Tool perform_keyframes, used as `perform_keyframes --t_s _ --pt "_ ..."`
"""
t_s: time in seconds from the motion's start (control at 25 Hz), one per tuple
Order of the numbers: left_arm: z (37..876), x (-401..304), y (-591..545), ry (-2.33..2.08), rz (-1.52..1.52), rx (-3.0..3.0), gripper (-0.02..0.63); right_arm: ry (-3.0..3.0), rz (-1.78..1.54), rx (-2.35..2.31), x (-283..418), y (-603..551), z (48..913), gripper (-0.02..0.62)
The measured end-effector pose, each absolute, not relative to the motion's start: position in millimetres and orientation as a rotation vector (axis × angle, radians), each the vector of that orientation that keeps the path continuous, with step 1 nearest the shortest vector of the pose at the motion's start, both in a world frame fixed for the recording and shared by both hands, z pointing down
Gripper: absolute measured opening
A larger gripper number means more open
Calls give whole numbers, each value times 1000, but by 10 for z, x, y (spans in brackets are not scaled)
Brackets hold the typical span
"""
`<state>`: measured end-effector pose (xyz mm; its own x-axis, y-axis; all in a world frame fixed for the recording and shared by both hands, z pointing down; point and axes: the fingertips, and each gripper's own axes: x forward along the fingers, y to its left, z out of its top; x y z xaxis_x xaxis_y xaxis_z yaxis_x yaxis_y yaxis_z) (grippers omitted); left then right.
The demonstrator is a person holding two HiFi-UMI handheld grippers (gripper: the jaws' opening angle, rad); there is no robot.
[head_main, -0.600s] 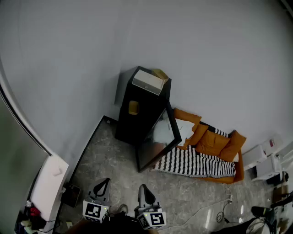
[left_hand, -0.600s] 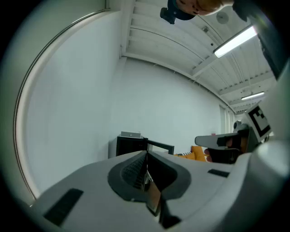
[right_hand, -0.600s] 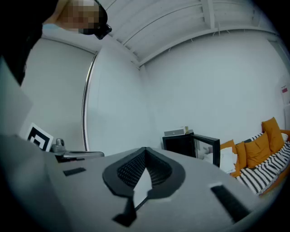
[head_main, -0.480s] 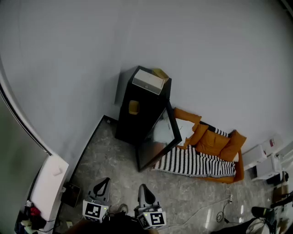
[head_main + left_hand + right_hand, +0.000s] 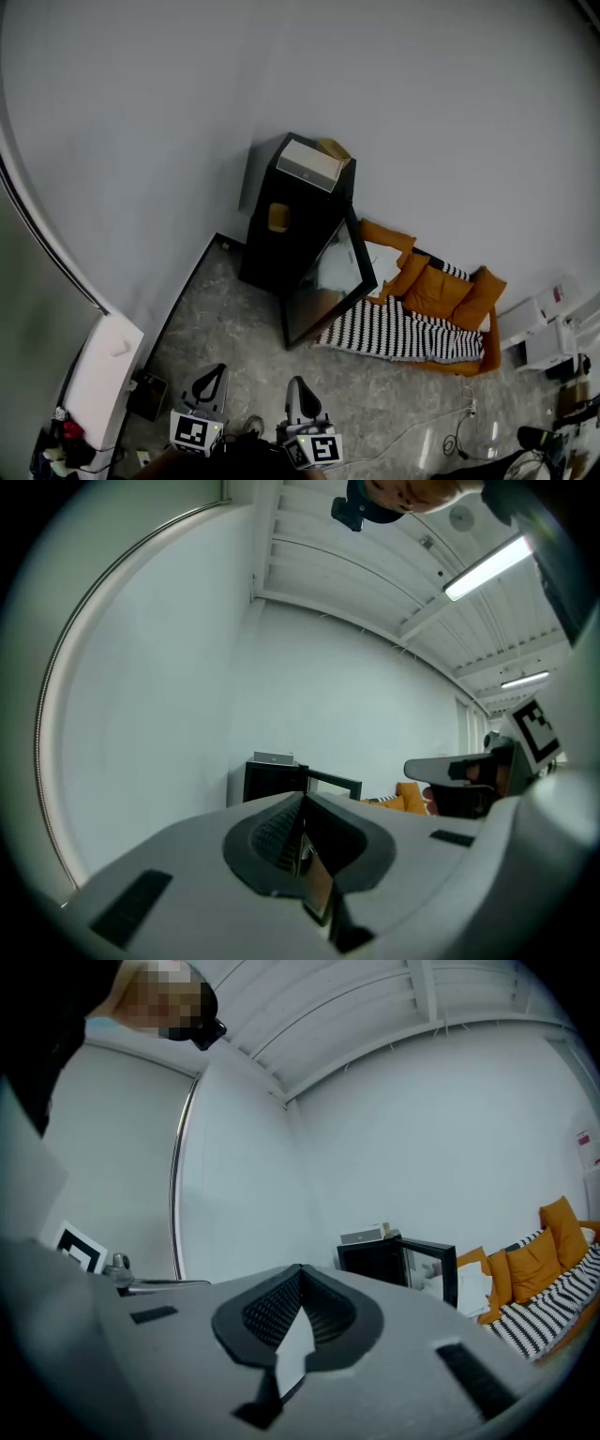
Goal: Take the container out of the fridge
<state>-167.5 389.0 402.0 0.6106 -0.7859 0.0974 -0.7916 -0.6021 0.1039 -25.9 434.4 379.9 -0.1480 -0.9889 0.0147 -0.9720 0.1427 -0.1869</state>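
A black fridge (image 5: 281, 220) stands against the wall, its glass door (image 5: 330, 281) swung open toward the right. Inside, on an upper shelf, sits a small yellow container (image 5: 277, 217). Both grippers are far from it, low at the near edge of the head view. My left gripper (image 5: 217, 369) and my right gripper (image 5: 292, 382) point toward the fridge, side by side. Each has its jaws shut with nothing between them. The fridge (image 5: 270, 778) is small and distant in the left gripper view, beyond the left gripper (image 5: 302, 799). The right gripper view shows the fridge (image 5: 380, 1258) past the right gripper (image 5: 300, 1269).
A pale cardboard box (image 5: 309, 164) lies on top of the fridge. Right of the door are orange cushions (image 5: 441, 291) on a striped blanket (image 5: 394, 336). A white ledge (image 5: 103, 375) runs along the left, white shelving (image 5: 539, 328) stands at the right, and cables (image 5: 450, 427) trail over the stone floor.
The head view has shifted slightly, so the fridge sits a touch higher and to the right. Neither gripper has visibly moved or changed state.
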Motion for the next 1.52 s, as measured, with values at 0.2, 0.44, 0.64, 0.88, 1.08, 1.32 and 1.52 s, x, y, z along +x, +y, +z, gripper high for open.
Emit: perform_keyframes --t_s 0.2,0.44,0.64,0.88,1.08,1.32,1.52 --pt "4059 -1872 3875 -1352 63 2695 5 2300 -213 -1990 -402 4322 3842 -5" --pt "4063 -2077 3829 -1317 63 2701 5 2281 -222 -1990 -667 4263 3864 -5" --pt "4132 -2256 3838 -1253 94 2708 5 2269 -220 -2020 -906 4216 3882 -4" --pt "4199 -2415 3743 -1226 76 2712 5 2243 -204 -2006 -1135 4097 3879 -5" --pt "4242 -2424 3652 -1212 84 2706 5 2229 -205 -2020 -1124 3986 3898 -4" --pt "4272 -2279 3346 -1219 75 2714 5 2204 -193 -2025 -905 3614 3940 -5" --pt "4296 -2081 2981 -1219 88 2720 5 2210 -157 -2052 -658 3230 3986 -5"
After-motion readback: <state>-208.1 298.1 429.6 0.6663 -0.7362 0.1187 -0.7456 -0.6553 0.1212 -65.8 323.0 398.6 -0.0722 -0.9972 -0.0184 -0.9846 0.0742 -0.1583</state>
